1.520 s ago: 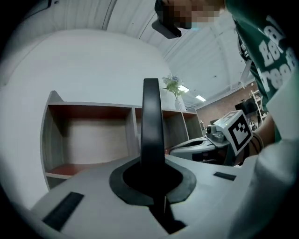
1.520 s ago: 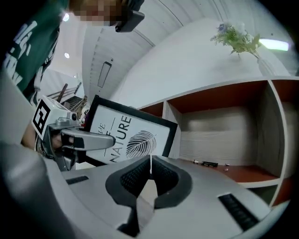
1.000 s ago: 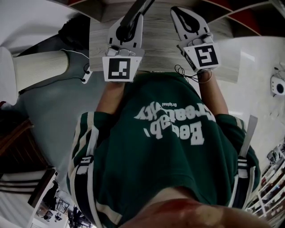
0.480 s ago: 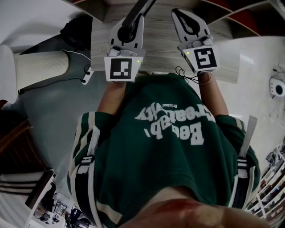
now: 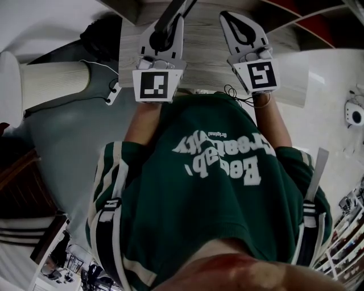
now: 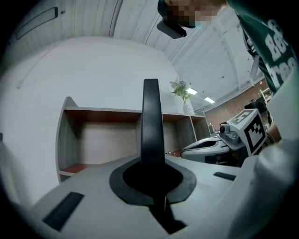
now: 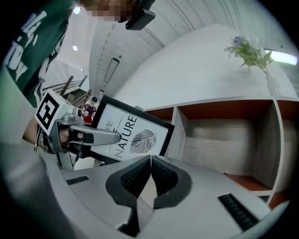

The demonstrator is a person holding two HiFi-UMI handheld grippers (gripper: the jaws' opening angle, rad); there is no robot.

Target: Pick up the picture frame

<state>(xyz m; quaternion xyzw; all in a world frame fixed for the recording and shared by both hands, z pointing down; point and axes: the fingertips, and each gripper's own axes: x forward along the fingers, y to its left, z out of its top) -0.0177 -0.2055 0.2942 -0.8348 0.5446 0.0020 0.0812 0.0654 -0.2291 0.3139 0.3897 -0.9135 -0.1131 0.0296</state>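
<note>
Head view: both hands reach forward at chest height, grippers level and side by side over a pale wooden shelf unit [image 5: 205, 62]; the left gripper [image 5: 166, 31] is clamped on the black edge of the picture frame [image 5: 177, 10], which juts past its tips; the right gripper [image 5: 232, 18] sits just beside it, jaws together.

Left gripper view: the frame stands edge-on, pinched between the pads; behind it are the unit's open compartments, with a vase of flowers [image 6: 181, 93] on top.

Right gripper view: the pads meet on nothing; the frame, showing a leaf print, hangs tilted to the left, apart from this gripper.
</note>
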